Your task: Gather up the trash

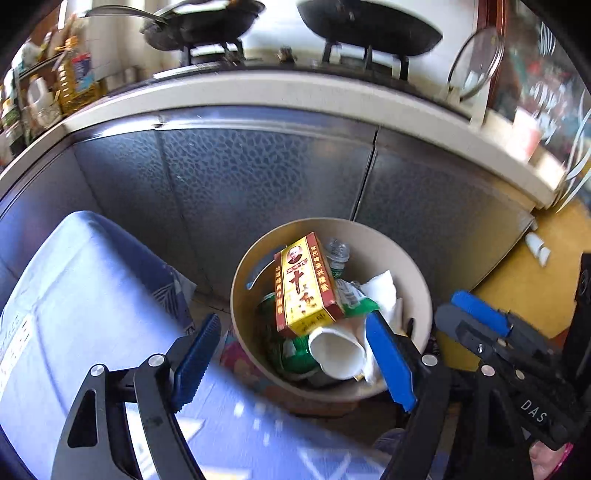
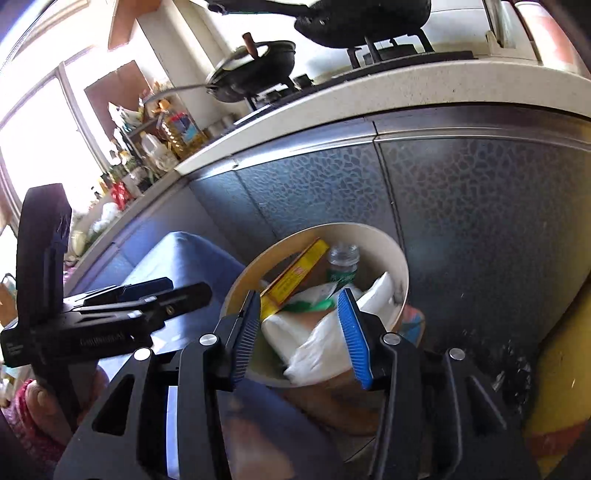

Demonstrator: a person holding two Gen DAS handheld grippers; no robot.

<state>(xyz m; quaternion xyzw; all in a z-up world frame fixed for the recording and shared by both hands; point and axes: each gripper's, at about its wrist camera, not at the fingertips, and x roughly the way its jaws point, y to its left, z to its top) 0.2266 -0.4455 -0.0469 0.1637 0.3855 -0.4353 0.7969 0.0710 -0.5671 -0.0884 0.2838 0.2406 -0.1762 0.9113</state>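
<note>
A beige round trash bin stands on the floor against the cabinet; it also shows in the right wrist view. It holds a red and yellow carton, a white paper cup, a plastic bottle, white tissue and green wrappers. My left gripper is open and empty above the bin's near rim. My right gripper is open and empty just over the bin, above the tissue. Each gripper shows in the other's view: the right one, the left one.
A blue cloth-covered surface lies left of the bin. Dark patterned cabinet doors run behind it under a white counter with two black woks on a stove. Bottles stand at far left. Yellow floor lies at right.
</note>
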